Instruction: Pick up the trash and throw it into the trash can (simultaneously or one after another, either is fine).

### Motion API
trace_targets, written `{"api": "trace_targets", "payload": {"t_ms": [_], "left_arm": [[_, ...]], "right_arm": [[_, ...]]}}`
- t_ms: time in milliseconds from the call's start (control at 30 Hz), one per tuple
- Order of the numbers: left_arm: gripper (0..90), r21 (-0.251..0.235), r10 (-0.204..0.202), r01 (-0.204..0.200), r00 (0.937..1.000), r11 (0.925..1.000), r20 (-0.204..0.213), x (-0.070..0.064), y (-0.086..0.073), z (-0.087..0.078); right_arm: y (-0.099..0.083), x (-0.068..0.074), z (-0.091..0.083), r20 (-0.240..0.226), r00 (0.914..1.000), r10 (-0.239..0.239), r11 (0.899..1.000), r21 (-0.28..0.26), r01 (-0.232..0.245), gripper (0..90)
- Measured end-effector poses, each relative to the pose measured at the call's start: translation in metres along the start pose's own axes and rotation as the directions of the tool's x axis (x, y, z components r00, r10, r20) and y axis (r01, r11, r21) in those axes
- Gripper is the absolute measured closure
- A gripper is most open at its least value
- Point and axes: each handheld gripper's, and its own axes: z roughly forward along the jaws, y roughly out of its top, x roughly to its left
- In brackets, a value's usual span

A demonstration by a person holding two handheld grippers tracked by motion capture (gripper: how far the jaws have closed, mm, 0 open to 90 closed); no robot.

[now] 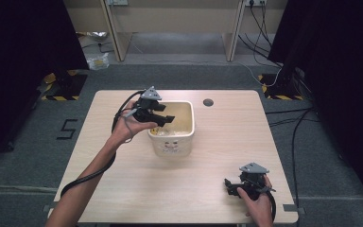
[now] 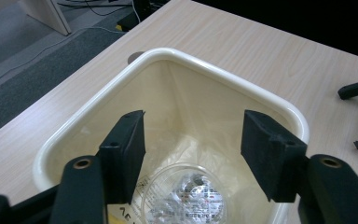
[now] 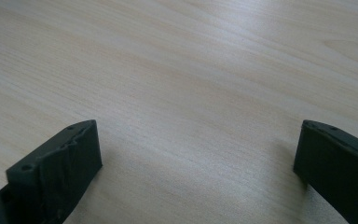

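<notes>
The left tool [image 2: 191, 154] hung with its jaws spread wide and gripping nothing, poised over the open mouth of the cream bin [image 2: 279, 105] and angled down into it. Directly beneath the gap between the jaws, at the bottom of the bin, lay a clear plastic cup [image 2: 186, 196] with crumpled silvery foil inside it, resting on a loose sheet of clear film that lined the floor. In the high view the left tool [image 1: 163, 118] sat above the near-left part of the bin [image 1: 172, 144], which stood near the middle of the tabletop [image 1: 123, 189].

The chief risk, as I judged it, was the bin's depth and tapering walls: wide jaws going down could catch the rim or scrape a wall and shove or tip the light bin. The cup looked thin and slick, so a hard squeeze might crush it or squirt it sideways, while a jaw could snag the film and drag it up too.

The right tool [image 1: 243, 184] rested low near the right front corner of the tabletop, jaws well apart and empty, too far from the bin to steady it.
</notes>
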Motion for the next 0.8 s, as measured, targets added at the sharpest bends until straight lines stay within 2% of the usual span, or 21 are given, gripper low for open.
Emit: {"api": "trace_targets", "payload": {"t_ms": [367,800], "left_arm": [[29.0,-0.045,-0.052,0.051,0.9983,0.9977,-0.024,0.011,-0.01,-0.02],[24.3,-0.071,-0.097,0.093,0.9938,0.9932,-0.056,0.022,-0.025,-0.042]], "right_arm": [[0.0,0.0,0.0,0.0,1.0,-0.001,1.0,0.0,0.001,0.8],[0.0,0.0,0.0,0.0,1.0,-0.001,1.0,0.0,0.001,0.8]]}}
